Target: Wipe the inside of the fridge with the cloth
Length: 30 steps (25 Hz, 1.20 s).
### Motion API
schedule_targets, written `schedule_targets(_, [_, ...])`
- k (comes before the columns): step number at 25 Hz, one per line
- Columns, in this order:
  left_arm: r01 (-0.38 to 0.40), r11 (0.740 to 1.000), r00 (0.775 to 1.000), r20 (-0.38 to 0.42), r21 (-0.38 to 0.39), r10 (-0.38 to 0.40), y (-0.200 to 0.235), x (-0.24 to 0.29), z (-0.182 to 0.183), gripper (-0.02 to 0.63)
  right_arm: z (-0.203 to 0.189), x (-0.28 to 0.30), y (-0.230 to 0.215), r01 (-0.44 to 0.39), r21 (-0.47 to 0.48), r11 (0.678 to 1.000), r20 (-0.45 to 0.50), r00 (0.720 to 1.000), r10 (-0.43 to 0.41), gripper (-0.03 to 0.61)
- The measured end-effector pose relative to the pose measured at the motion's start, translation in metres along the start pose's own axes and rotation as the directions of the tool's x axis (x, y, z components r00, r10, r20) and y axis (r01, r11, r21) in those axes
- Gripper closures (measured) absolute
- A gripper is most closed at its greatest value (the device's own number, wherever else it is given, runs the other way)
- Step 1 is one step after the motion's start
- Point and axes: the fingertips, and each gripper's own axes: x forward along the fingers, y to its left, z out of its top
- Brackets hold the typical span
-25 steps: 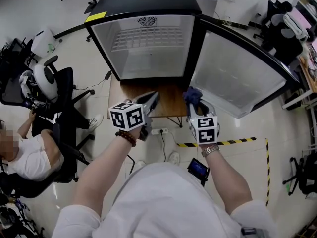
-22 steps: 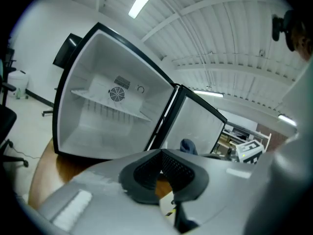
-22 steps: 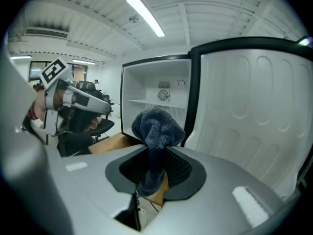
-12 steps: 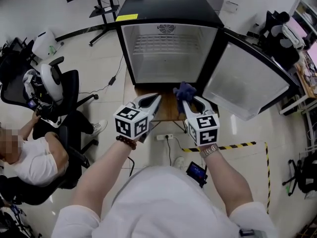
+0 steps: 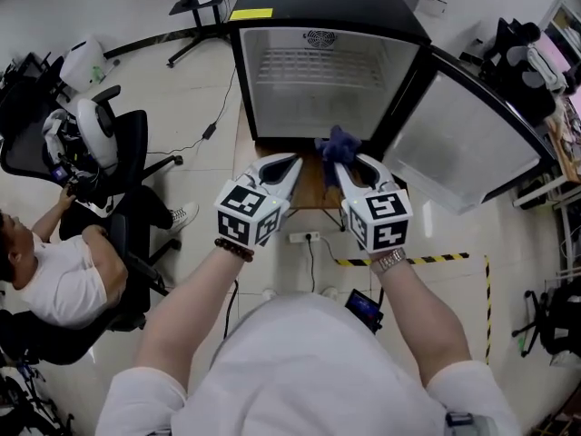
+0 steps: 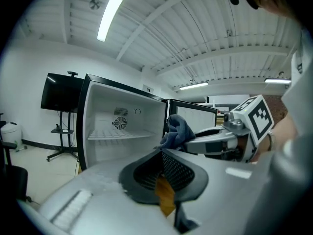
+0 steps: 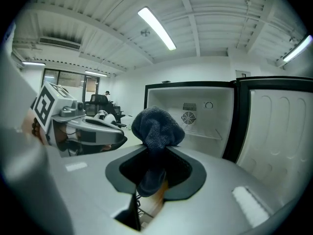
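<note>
Right gripper (image 5: 349, 166) is clamped on the blue cloth (image 5: 338, 142), which bunches out past its tips just in front of the open fridge (image 5: 327, 7), near the lower edge of the opening & not inside yet; left gripper (image 5: 286, 165) has its jaws together w/ nothing btwn them, just beside the right. To do this step well, I'd say: keep the clamp firm, go in under the wire shelf (image 5: 313, 65), press the bunched end onto walls & floor w/ overlapping strokes, and keep the left one clear of the door (image 5: 463, 143). Vs a sec ago: both grippers have come up & fwd toward the opening, the left one has rolled, and the fridge sits more centred in the head view
</note>
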Motion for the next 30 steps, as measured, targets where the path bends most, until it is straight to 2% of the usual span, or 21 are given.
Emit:
schedule_targets(12, [-0.042,0.999,0.999,0.02,0.025,0.042,-0.012,0.013,0.016,0.611,-0.003,-0.01,-0.008,-0.061,0.007,0.998,0.021,0.998,0.061,0.495])
schedule_targets(30, [-0.069,0.997,0.998,0.003,0.033,0.069,-0.024,0.012,0.007,0.611,-0.014,-0.024,-0.009,-0.087,0.026,0.996,0.023,0.996,0.086,0.495])
